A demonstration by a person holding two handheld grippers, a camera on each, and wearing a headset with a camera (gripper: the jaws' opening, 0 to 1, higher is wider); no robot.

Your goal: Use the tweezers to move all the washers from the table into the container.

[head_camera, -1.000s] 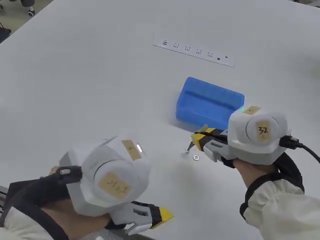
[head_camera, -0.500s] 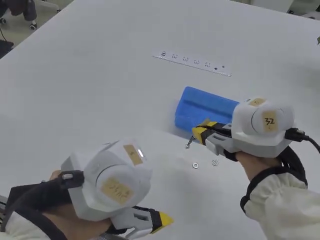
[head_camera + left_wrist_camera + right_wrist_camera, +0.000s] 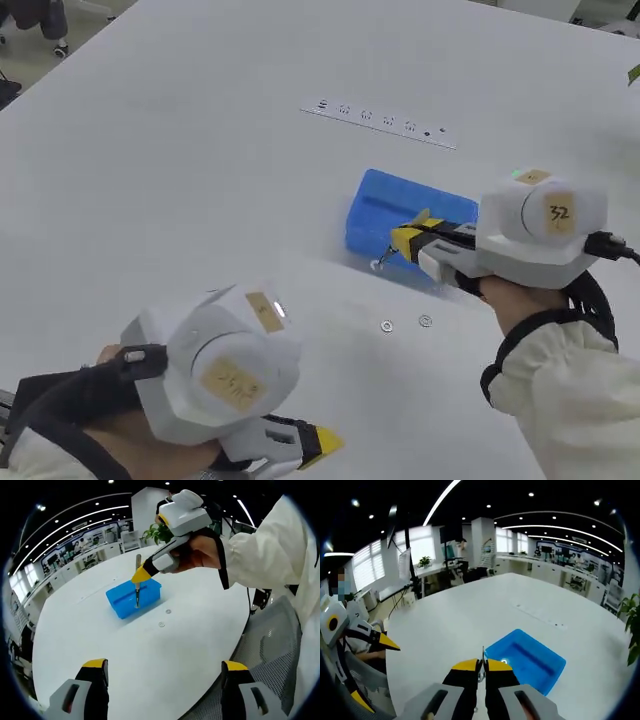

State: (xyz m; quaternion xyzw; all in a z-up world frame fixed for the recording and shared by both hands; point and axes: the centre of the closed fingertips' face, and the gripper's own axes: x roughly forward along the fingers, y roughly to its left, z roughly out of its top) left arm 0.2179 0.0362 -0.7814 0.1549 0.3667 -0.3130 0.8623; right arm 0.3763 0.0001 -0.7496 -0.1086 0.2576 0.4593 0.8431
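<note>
Over the container's [image 3: 385,205] near edge, tweezers [image 3: 384,262] are carried by the right tongs [image 3: 410,238].
The right tongs are clamped on the tweezers, whose tips hang above the blue container; whether a washer is pinched cannot be told. Two washers [image 3: 386,326] are left on the bench [image 3: 200,150] at 6 o'clock of it. The left tongs [image 3: 165,665] are held apart, idle. Any pinched piece could be dropped short if the tips are loosened early. Since a second ago the tweezers have been lifted from the bench.

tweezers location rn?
Head view, right of centre: the tweezers are clamped in the right gripper, tips down at the blue container's near edge, above two washers on the table.
</note>
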